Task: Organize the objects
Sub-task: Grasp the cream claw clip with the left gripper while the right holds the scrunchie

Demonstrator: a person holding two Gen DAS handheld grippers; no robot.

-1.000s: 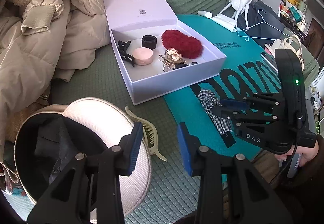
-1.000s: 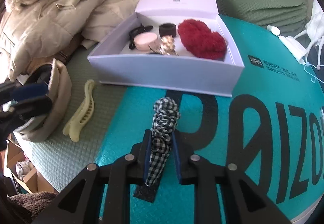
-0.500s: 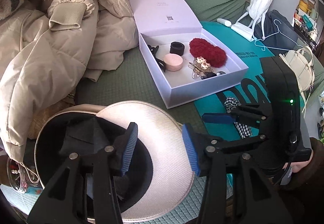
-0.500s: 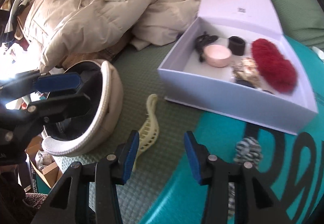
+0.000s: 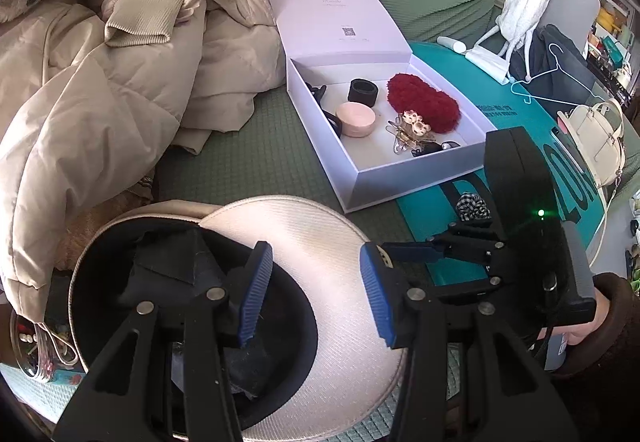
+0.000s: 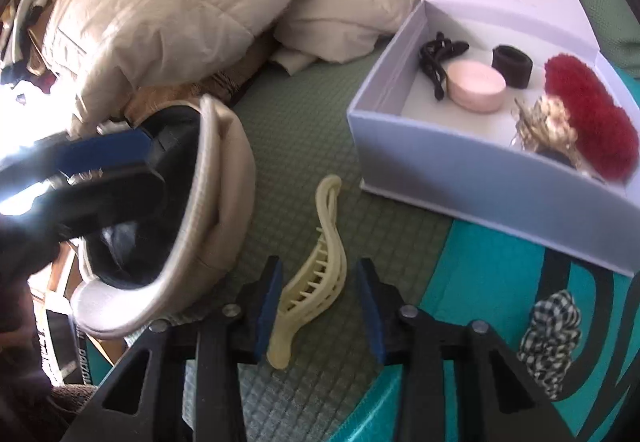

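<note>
A cream hair claw clip (image 6: 316, 282) lies on the green cover, between the fingers of my right gripper (image 6: 318, 274). Its jaws are closing and the pads stand a little off the clip. The black-and-white checked scrunchie (image 6: 552, 322) lies loose on the teal mat to the right, also visible as the scrunchie (image 5: 472, 204) beside the right gripper's finger (image 5: 404, 252). My left gripper (image 5: 314, 262) hangs open over the cream round pouch (image 5: 320, 234), gripping nothing. The open white box (image 5: 420, 178) holds a red fluffy piece (image 5: 424, 108), a pink round case, a black band and clips.
A beige puffer jacket (image 5: 100, 102) is heaped to the left and behind the pouch. The teal mat (image 6: 480, 282) runs under the box's right side. A white handbag (image 5: 596, 146), a hanger and a chair with clothes stand at the far right.
My right gripper let go of the checked scrunchie, swung left and now straddles the cream claw clip. The left gripper widened and drifted over the pouch, which now hides the clip from it.
</note>
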